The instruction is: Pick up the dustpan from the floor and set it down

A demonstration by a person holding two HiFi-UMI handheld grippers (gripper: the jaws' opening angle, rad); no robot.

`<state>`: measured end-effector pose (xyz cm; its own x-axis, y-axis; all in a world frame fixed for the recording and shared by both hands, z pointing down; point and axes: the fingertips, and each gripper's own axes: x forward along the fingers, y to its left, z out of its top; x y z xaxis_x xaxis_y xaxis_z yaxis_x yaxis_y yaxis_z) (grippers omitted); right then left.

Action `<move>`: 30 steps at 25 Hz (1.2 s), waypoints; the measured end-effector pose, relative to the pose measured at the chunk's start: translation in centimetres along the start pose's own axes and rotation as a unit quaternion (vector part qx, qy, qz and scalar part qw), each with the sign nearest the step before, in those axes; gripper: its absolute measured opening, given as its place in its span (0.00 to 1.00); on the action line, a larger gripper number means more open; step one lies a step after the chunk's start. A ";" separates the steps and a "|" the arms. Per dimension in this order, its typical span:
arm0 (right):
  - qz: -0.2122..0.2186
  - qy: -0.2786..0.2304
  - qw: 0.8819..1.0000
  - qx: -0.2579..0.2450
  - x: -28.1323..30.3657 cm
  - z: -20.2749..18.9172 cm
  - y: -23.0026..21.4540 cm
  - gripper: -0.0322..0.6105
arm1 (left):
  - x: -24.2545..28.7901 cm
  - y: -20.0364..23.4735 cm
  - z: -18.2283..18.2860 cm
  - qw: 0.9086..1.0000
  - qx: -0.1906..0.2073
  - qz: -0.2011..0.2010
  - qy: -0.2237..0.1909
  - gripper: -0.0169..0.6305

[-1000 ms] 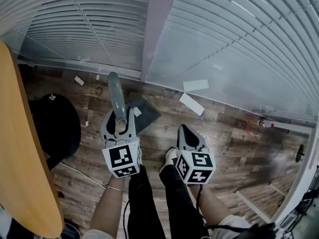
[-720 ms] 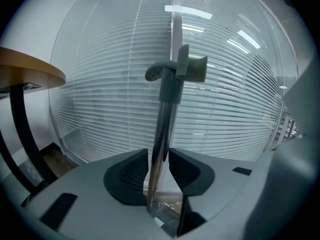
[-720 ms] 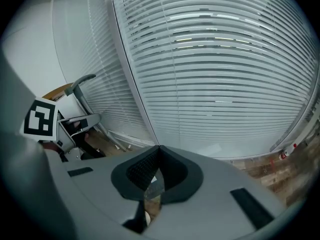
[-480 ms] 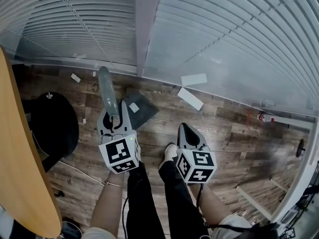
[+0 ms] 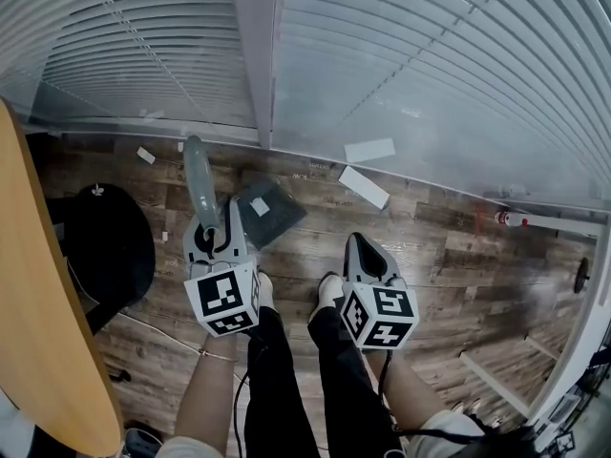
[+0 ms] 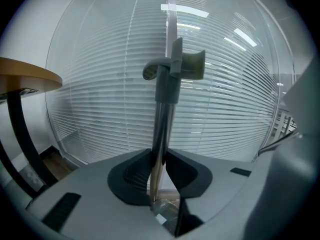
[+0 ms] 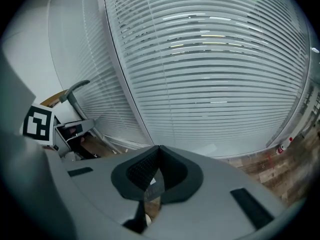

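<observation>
Nearest the camera, the person's legs (image 5: 286, 389) in dark trousers are seen from above, with white shoes (image 5: 327, 296) planted on the wood-plank floor (image 5: 449, 275). Just ahead of them the two grippers are held side by side and apart. The right gripper (image 5: 363, 246) is carried with its jaws brought together at the tips, and nothing is held between them. The left gripper (image 5: 218, 225) has just been closing its jaws, and they are now clamped on the metal shaft (image 6: 161, 129) of the long-handled dustpan (image 5: 270, 210), whose pads are pressed against it from both sides. The shaft is held close to upright, with its grey top grip (image 5: 199, 172) risen above the jaws. The dustpan's dark pan is placed low beyond the left gripper, near the foot of the glass wall (image 5: 430, 132); whether it rests on the floor cannot be told. A small white scrap (image 5: 256, 206) is lodged in the pan. Further on, two white paper strips (image 5: 367, 168) are scattered on the floor beside the wall. A curved wooden tabletop (image 5: 38, 332) is seen at the left edge. Beyond the glass, horizontal blinds (image 5: 143, 55) are drawn across the whole width.
</observation>
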<state>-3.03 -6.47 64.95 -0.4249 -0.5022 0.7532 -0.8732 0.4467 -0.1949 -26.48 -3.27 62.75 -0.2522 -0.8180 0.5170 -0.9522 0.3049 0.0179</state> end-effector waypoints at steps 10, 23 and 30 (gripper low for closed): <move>-0.025 -0.038 0.998 0.035 -3.0 1.6 -1.4 0.10 | -2.5 -2.9 2.4 0.999 0.027 -0.039 -0.014 0.18; -0.072 -0.093 0.989 0.091 -11.9 3.9 -6.1 0.10 | -7.9 -9.8 7.1 0.992 0.065 -0.101 -0.033 0.18; -0.115 -0.117 0.977 0.139 -16.1 3.3 -9.6 0.10 | -9.1 -15.2 8.5 0.981 0.101 -0.162 -0.034 0.18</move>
<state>11.38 -5.13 52.59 -0.2244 -0.7356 0.6392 -0.9693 0.1008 -0.2243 -11.18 -4.61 50.54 0.0646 -0.8885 0.4543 -0.9973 -0.0736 -0.0022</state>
